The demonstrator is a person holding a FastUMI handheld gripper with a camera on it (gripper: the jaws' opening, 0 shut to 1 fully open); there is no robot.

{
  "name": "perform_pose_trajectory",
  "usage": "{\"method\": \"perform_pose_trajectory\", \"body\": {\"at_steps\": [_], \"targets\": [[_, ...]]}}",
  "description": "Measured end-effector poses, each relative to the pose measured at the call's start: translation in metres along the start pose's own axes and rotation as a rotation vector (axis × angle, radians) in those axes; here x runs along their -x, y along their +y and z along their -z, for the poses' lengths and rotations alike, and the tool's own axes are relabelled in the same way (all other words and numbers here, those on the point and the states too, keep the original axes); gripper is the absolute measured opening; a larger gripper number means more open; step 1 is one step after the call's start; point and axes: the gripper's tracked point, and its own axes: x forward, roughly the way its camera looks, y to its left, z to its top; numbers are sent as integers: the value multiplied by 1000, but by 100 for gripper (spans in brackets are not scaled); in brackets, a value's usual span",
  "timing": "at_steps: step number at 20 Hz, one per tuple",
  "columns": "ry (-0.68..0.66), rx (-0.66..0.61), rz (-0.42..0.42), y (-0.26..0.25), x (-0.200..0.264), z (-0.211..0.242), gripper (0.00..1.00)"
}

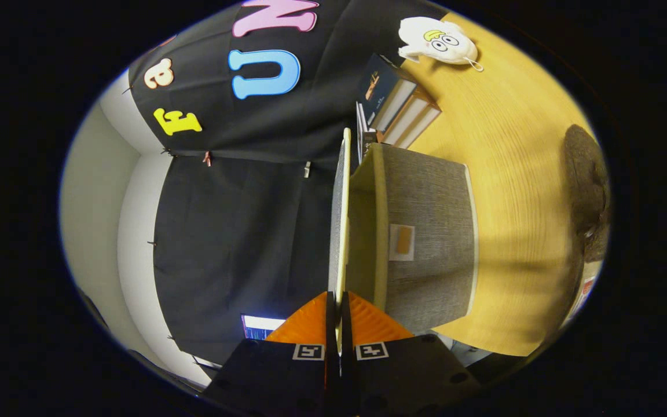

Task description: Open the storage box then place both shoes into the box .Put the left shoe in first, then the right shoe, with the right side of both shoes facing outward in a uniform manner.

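**Gripper view: lid pinched, box open**

Gripper view is rolled sideways, so the tabletop stands at the right. Far left: a pale wall and the black cloth wall. Near the fingers on the left, a small lit screen (261, 326) shows, too small to detail.

Centre: the gripper (338, 315) has its two orange fingers (307, 321) closed on the thin edge of the lid (340, 220), one finger on each face. The lid runs straight ahead from the fingers, swung clear of the storage box (426, 243).

Right of the lid: the grey fabric box, its pale interior exposed, a small label on its side. Beyond it, touching or just beside it, stacked books (397, 101). Farther right, a white plush toy (439, 39) lies on the wooden table (513, 174). Far right, a dark fuzzy object (588, 185), possibly a shoe; cannot tell.
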Motion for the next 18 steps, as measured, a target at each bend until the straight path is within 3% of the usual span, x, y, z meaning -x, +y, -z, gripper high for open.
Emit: {"method": "perform_pose_trajectory", "body": {"at_steps": [11,15,18], "targets": [[26,186,-91,134,-80,18,6],[78,295,-86,150,-118,38,8],[99,294,-91,155,-145,46,12]]}}
